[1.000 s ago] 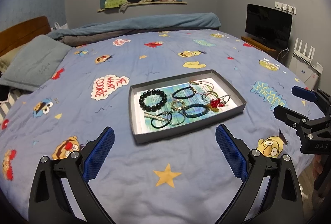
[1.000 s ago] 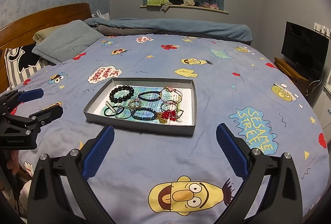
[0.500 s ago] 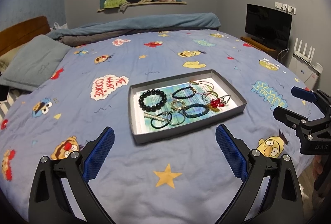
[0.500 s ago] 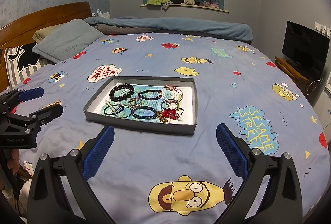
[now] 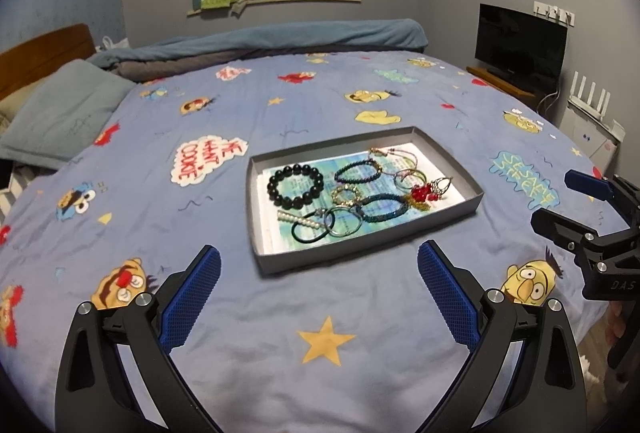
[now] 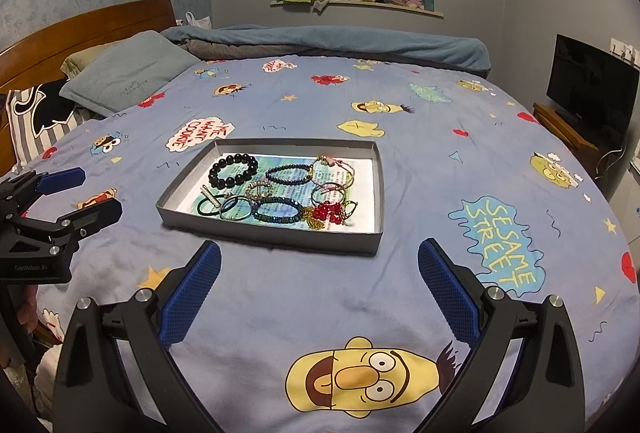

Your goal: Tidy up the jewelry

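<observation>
Shallow grey cardboard tray (image 5: 372, 245) of bracelets seen on bed; both claws, left (image 5: 319, 295) and right (image 6: 319, 293), held wide, empty, short of tray. Striped pillow (image 6: 38, 121) seen in right view only.

A shallow grey tray (image 5: 440, 221) lies flat on the bed, lined with a blue-green printed sheet and holding all the jewelry. A black bead bracelet (image 5: 295, 185) lies at its left end. Beside it a dark blue bead bracelet (image 5: 357, 171) and a teal bracelet (image 5: 381, 208) lie flat. A pearl clip (image 5: 298, 220) crosses a black hair tie (image 5: 312, 231) at the near corner. Red bead earrings (image 5: 425, 192) cluster toward the right, touching thin wire bangles (image 5: 408, 177).
</observation>
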A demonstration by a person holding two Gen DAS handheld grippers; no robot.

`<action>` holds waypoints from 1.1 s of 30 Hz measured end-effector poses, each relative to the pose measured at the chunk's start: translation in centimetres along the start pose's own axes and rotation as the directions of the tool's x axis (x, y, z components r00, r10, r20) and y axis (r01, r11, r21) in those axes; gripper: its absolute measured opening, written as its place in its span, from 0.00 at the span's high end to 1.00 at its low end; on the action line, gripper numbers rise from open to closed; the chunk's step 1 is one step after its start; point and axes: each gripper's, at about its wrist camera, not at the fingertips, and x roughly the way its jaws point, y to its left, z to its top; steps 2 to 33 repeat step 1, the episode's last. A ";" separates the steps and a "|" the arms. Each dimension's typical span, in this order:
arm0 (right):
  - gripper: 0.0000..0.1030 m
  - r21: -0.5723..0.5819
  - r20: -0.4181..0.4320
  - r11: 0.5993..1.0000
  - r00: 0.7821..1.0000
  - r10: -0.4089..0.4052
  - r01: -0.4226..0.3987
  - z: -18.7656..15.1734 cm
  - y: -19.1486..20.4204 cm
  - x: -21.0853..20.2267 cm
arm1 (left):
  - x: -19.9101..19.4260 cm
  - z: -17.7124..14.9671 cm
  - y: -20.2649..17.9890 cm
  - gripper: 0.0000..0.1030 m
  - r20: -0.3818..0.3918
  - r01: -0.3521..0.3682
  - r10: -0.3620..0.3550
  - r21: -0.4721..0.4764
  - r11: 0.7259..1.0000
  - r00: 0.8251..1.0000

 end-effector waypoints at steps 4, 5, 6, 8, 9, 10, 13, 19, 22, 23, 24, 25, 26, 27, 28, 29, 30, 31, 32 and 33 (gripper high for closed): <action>0.05 0.001 -0.004 1.000 1.000 -0.001 0.001 0.0 -0.1 0.2 | 0.3 -0.1 0.2 0.05 -0.006 -0.003 0.002 -0.004 1.000 1.000; 0.05 0.001 -0.004 1.000 1.000 -0.001 0.001 0.0 -0.1 0.2 | 0.3 -0.1 0.2 0.05 -0.006 -0.003 0.002 -0.004 1.000 1.000; 0.05 0.001 -0.004 1.000 1.000 -0.001 0.001 0.0 -0.1 0.2 | 0.3 -0.1 0.2 0.05 -0.006 -0.003 0.002 -0.004 1.000 1.000; 0.05 0.001 -0.004 1.000 1.000 -0.001 0.001 0.0 -0.1 0.2 | 0.3 -0.1 0.2 0.05 -0.006 -0.003 0.002 -0.004 1.000 1.000; 0.05 0.001 -0.004 1.000 1.000 -0.001 0.001 0.0 -0.1 0.2 | 0.3 -0.1 0.2 0.05 -0.006 -0.003 0.002 -0.004 1.000 1.000; 0.05 0.001 -0.004 1.000 1.000 -0.001 0.001 0.0 -0.1 0.2 | 0.3 -0.1 0.2 0.05 -0.006 -0.003 0.002 -0.004 1.000 1.000; 0.05 0.001 -0.004 1.000 1.000 -0.001 0.001 0.0 -0.1 0.2 | 0.3 -0.1 0.2 0.05 -0.006 -0.003 0.002 -0.004 1.000 1.000; 0.05 0.001 -0.004 1.000 1.000 -0.001 0.001 0.0 -0.1 0.2 | 0.3 -0.1 0.2 0.05 -0.006 -0.003 0.002 -0.004 1.000 1.000; 0.05 0.001 -0.004 1.000 1.000 -0.001 0.001 0.0 -0.1 0.2 | 0.3 -0.1 0.2 0.05 -0.006 -0.003 0.002 -0.004 1.000 1.000; 0.05 0.001 -0.004 1.000 1.000 -0.001 0.001 0.0 -0.1 0.2 | 0.3 -0.1 0.2 0.05 -0.006 -0.003 0.002 -0.004 1.000 1.000; 0.05 0.001 -0.004 1.000 1.000 -0.001 0.001 0.0 -0.1 0.2 | 0.3 -0.1 0.2 0.05 -0.006 -0.003 0.002 -0.004 1.000 1.000; 0.05 0.001 -0.004 1.000 1.000 -0.001 0.001 0.0 -0.1 0.2 | 0.3 -0.1 0.2 0.05 -0.006 -0.003 0.002 -0.004 1.000 1.000; 0.05 0.001 -0.004 1.000 1.000 -0.001 0.001 0.0 -0.1 0.2 | 0.3 -0.1 0.2 0.05 -0.006 -0.003 0.002 -0.004 1.000 1.000; 0.05 0.001 -0.004 1.000 1.000 -0.001 0.001 0.0 -0.1 0.2 | 0.3 -0.1 0.2 0.05 -0.006 -0.003 0.002 -0.004 1.000 1.000; 0.05 0.001 -0.004 1.000 1.000 -0.001 0.001 0.0 -0.1 0.2 | 0.3 -0.1 0.2 0.05 -0.006 -0.003 0.002 -0.004 1.000 1.000; 0.05 0.001 -0.004 1.000 1.000 -0.001 0.001 0.0 -0.1 0.2 | 0.3 -0.1 0.2 0.05 -0.006 -0.003 0.002 -0.004 1.000 1.000; 0.05 0.001 -0.004 1.000 1.000 -0.001 0.001 0.0 -0.1 0.2 | 0.3 -0.1 0.2 0.05 -0.006 -0.003 0.002 -0.004 1.000 1.000; 0.05 0.001 -0.004 1.000 1.000 -0.001 0.001 0.0 -0.1 0.2 | 0.3 -0.1 0.2 0.05 -0.006 -0.003 0.002 -0.004 1.000 1.000; 0.05 0.001 -0.004 1.000 1.000 -0.001 0.001 0.0 -0.1 0.2 | 0.3 -0.1 0.2 0.05 -0.006 -0.003 0.002 -0.004 1.000 1.000; 0.05 0.001 -0.004 1.000 1.000 -0.001 0.001 0.0 -0.1 0.2 | 0.3 -0.1 0.2 0.05 -0.006 -0.003 0.002 -0.004 1.000 1.000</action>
